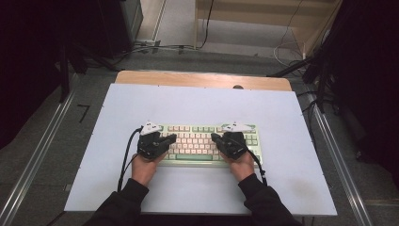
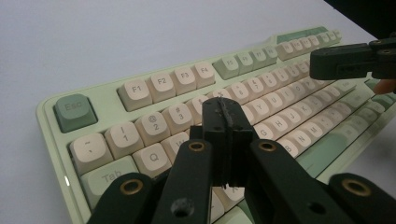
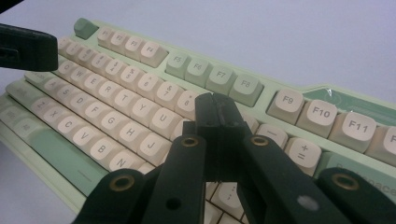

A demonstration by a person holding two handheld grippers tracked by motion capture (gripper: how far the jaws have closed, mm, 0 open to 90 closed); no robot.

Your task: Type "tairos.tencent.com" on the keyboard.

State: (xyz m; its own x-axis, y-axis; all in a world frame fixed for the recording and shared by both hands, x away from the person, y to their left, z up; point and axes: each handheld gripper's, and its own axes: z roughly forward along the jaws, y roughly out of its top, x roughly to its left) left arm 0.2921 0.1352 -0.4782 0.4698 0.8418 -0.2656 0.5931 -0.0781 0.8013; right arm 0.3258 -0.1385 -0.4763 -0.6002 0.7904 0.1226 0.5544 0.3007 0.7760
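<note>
A pale green keyboard with cream and green keys lies on the white table top, near its front middle. My left gripper hovers over the keyboard's left half, jaws shut, tip pointing right. My right gripper hovers over the right half, jaws shut, tip pointing left. In the left gripper view the shut tip hangs above the number row of the keyboard, with the right gripper's tip farther off. In the right gripper view the shut tip hangs above the keyboard near the number row.
A wooden strip borders the table's far edge. Metal rails run along both sides. Cables lie on the floor behind, and dark stands rise at the left and right. Bare white surface surrounds the keyboard.
</note>
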